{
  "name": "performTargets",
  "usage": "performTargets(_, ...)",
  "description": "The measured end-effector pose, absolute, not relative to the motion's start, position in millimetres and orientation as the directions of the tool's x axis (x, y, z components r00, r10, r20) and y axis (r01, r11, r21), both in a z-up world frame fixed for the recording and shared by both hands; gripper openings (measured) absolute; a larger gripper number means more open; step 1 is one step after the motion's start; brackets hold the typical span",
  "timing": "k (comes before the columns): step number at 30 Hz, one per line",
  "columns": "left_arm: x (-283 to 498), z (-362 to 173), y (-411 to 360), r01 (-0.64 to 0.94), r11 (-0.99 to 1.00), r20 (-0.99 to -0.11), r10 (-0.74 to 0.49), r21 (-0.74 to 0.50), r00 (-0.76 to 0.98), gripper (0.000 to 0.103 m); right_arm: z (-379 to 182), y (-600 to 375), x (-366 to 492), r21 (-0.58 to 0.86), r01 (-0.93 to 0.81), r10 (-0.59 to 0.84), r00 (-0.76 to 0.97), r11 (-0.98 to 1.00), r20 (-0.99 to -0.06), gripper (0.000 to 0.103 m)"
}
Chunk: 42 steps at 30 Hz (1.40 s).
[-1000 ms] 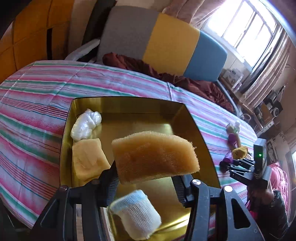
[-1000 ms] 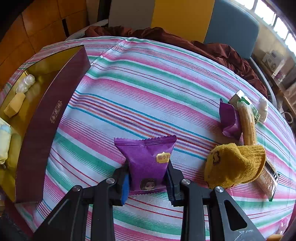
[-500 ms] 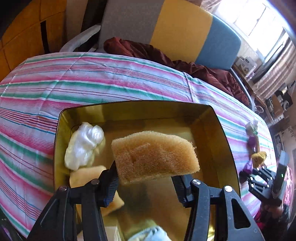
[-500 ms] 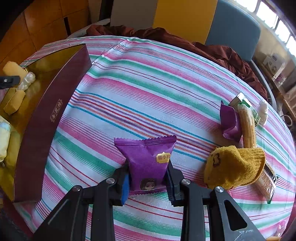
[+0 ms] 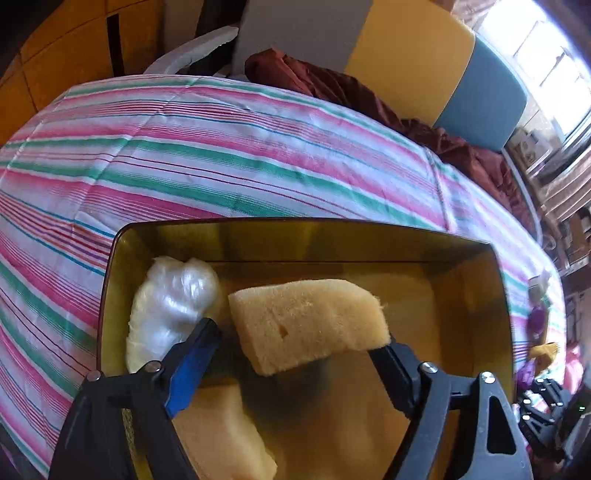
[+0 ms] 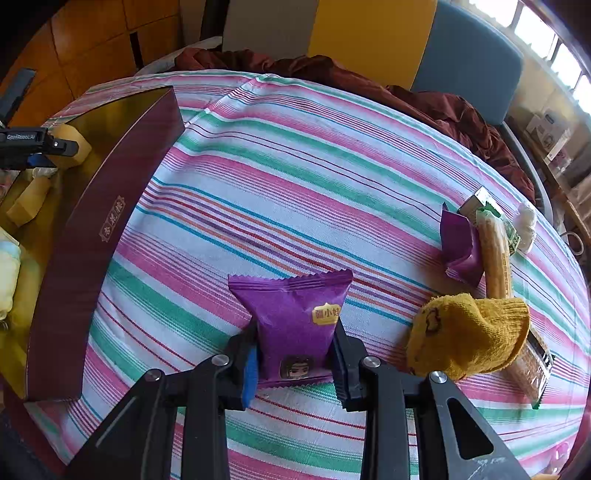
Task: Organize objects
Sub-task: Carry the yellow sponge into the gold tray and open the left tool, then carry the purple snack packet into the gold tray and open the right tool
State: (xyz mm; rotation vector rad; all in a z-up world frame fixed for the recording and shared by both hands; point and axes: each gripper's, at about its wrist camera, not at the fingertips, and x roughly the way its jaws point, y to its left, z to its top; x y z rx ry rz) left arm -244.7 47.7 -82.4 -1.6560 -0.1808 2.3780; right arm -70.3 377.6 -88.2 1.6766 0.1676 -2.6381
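On striped tablecloth [image 6: 295, 184] (sunlit room), gold-lined box [image 5: 295, 240].

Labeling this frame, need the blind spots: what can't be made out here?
- Left wrist: sponge between the just-opened left gripper jaws; whether it touches the gold tray floor is unclear.
- Left wrist: right gripper too small, dark.
- Right wrist: purple snack packet bottom hidden by right gripper.

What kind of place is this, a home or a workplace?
Most likely a home, perhaps a living or dining room. A table wears a striped cloth, an upholstered seat with a crumpled maroon blanket stands behind it, and a curtained window gives daylight.
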Motion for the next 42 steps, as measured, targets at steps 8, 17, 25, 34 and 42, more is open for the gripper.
performTargets(8,-201,-38,38,-0.186,-0.963,-0.846,0.26,-0.194,-0.465,0.083,-88,376,-71,-0.091,0.071,0.052,-0.428,-0.993,-0.902,0.033)
performTargets(17,-94,-12,52,-0.277,-0.95,-0.758,0.284,-0.141,-0.587,0.083,-89,377,-71,-0.09,0.07,0.052,-0.429,-0.993,-0.902,0.034)
performTargets(25,-49,-29,61,-0.27,-0.948,-0.772,0.298,-0.17,-0.562,0.083,-89,378,-70,-0.072,0.052,0.043,-0.434,-0.996,-0.9,0.035)
performTargets(34,-40,-45,56,-0.239,-0.96,-0.79,0.257,-0.144,-0.556,0.082,-90,378,-68,-0.078,0.046,0.049,-0.445,-0.996,-0.894,0.035)
performTargets(42,-37,-57,53,-0.255,-0.954,-0.784,0.28,-0.16,-0.553,0.077,-90,375,-67,-0.096,0.054,0.061,-0.454,-0.994,-0.889,0.035)
